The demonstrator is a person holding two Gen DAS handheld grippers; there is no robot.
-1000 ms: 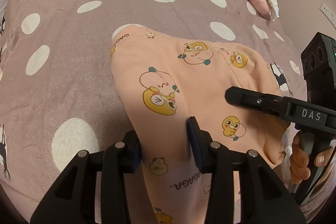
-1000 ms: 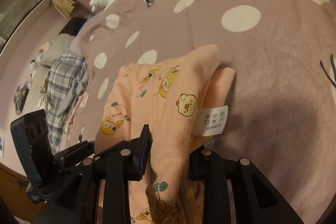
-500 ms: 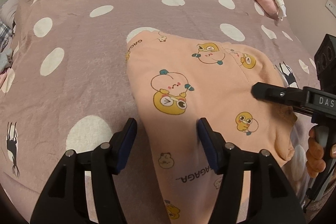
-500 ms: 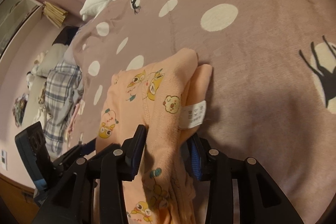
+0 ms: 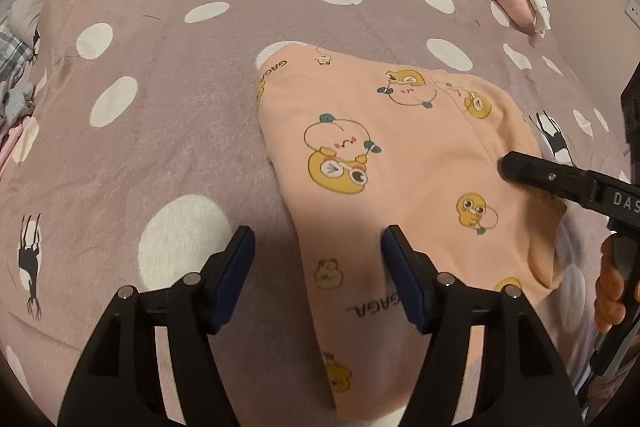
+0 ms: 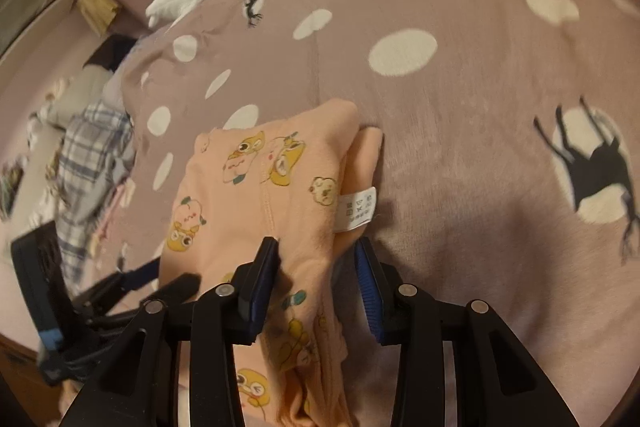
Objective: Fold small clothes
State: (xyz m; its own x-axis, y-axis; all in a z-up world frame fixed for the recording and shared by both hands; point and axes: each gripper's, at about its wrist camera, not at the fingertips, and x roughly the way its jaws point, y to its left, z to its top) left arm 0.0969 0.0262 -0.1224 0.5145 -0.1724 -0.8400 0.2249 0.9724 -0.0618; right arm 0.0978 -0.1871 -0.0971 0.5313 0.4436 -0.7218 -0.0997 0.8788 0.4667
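Left claw (image 5: 316,259) hangs released over my peach garment (image 5: 400,163) on the bed (image 5: 160,107); right claw (image 6: 316,279) looks released too (blurry). Fold laid; next, probably smoothing.

We log one small peach garment (image 5: 400,187), soft knit, printed with yellow ducks, pale round animals and "GAGA" lettering. It lies folded over on itself on the bed, filling centre to lower right of the left wrist view. In the right wrist view, centre-left, we see doubled layers along its right edge, a vertical seam and a white care label (image 6: 357,207) hanging there.
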